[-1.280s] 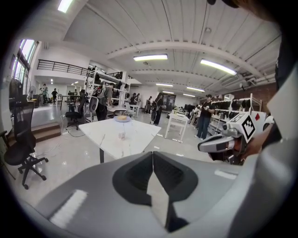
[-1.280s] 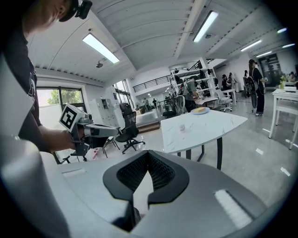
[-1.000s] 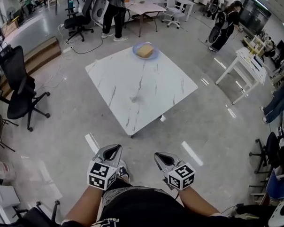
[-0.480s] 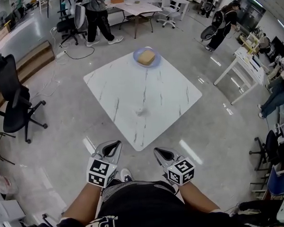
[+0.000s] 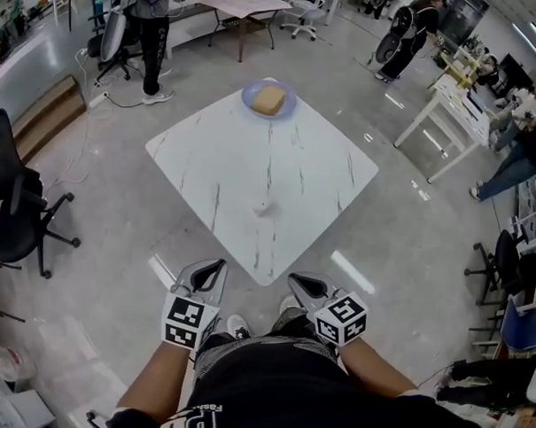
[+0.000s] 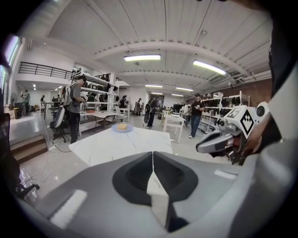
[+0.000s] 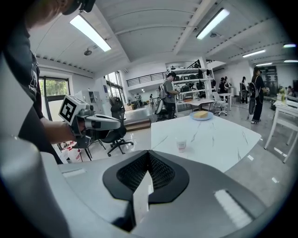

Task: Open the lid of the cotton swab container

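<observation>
Seen from your head, looking steeply down. A white marble table (image 5: 212,158) sits in the middle of the frame, turned so one corner points toward you. The cotton swab container (image 5: 262,206), a small pale cup-like tub, stands alone on the table a little below frame centre, its lid on as far as can be told at this size. At the table's far corner, in the upper middle of the frame, a blue plate (image 5: 248,96) holds a yellowish block (image 5: 269,99).

Your left gripper (image 5: 210,273) and right gripper (image 5: 302,285) are at the bottom of the frame, held side by side in front of your body. Each gripper's own view shows its jaws closed flat together with nothing between them.

What has changed in the last second: the table has slid down the frame toward you. Its near corner now lies between your two grippers, where a second ago bare floor separated them. The container has come closer too, but it remains well apart from both grippers. The jaws have stayed shut throughout.

For the task, this reads as the approach only. The container is untouched. You will likely need to step in, then open a gripper before reaching for the tub or its lid.
</observation>
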Motion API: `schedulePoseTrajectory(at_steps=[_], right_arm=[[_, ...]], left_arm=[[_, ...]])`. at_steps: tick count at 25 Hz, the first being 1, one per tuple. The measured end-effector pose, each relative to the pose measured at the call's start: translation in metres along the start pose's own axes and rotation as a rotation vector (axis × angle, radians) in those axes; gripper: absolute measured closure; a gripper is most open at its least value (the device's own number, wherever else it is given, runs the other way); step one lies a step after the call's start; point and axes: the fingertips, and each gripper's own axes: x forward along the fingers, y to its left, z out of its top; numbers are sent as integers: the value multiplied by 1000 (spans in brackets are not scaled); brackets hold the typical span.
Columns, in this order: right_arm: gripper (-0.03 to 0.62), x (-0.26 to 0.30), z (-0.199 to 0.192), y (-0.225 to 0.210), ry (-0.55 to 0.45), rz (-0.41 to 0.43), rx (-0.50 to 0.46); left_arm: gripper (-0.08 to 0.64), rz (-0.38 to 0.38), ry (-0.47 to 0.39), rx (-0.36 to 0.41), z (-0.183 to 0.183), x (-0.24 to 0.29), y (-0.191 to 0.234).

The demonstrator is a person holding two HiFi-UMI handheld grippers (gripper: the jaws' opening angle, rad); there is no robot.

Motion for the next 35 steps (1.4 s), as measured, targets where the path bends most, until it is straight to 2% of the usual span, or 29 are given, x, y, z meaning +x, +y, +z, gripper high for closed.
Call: schedulePoseTrajectory(at_steps=[5, 11, 24, 26, 35], right_arm=[[592, 4, 1, -4, 2, 4, -1], [592, 10, 6, -9, -8, 19, -16], [592, 4, 2, -16, -36, 23, 7], [592, 3, 4, -15, -41, 25, 6], [592, 5, 4, -20, -42, 22, 14]], left_arm=[[500, -3, 3, -5, -2, 6, -1], [500, 34, -11, -2, 7, 9, 2], [494, 15, -7, 19, 7, 15, -10], [390, 11, -5, 26, 8, 16, -12], [324, -20, -6, 60, 9, 23, -14]])
